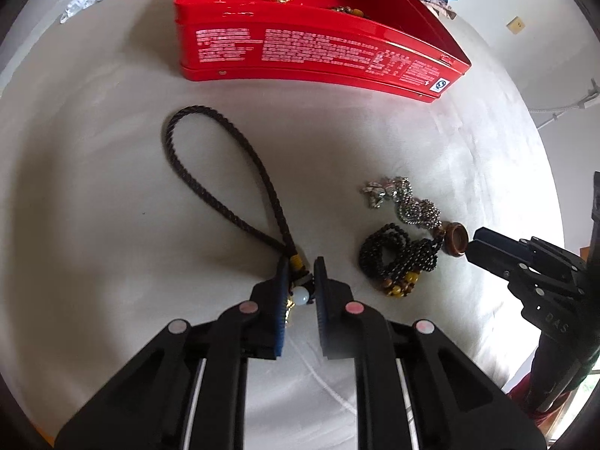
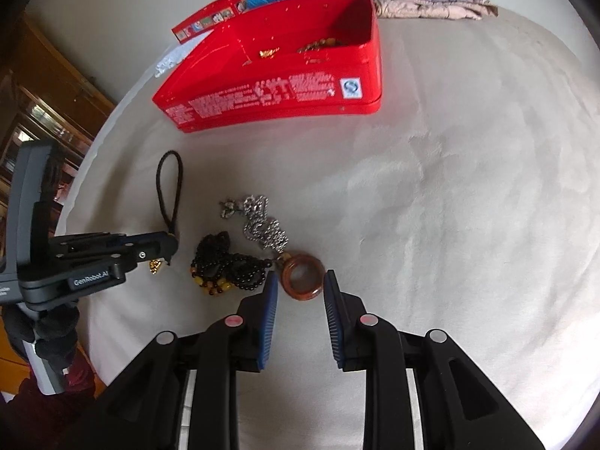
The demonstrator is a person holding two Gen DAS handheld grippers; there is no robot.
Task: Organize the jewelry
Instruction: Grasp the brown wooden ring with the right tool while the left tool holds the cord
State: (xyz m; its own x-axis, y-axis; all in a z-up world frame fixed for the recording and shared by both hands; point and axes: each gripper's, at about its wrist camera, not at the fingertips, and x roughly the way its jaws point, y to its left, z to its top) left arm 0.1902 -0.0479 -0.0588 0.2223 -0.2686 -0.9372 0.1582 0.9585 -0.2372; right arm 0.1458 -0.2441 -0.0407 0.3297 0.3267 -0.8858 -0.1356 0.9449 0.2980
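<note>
Braided brown cord (image 1: 225, 172) lies left on the cream cloth (image 1: 93, 206), my left claw (image 1: 302, 273) pinching its knotted bead end. Black beads (image 1: 390, 255) sit mid-cloth; my right claw (image 2: 300, 281), half spread, straddles the amber ring (image 2: 302, 275), before the red tin (image 2: 270, 101).

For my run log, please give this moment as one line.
left claw: shut on cord pendant | right claw: open around amber ring | red tin: open, partly filled

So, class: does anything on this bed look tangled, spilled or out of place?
Yes. The silver chain, black bead string and brown ring lie heaped together on the sheet, not in the red box. Nothing looks broken.
</note>
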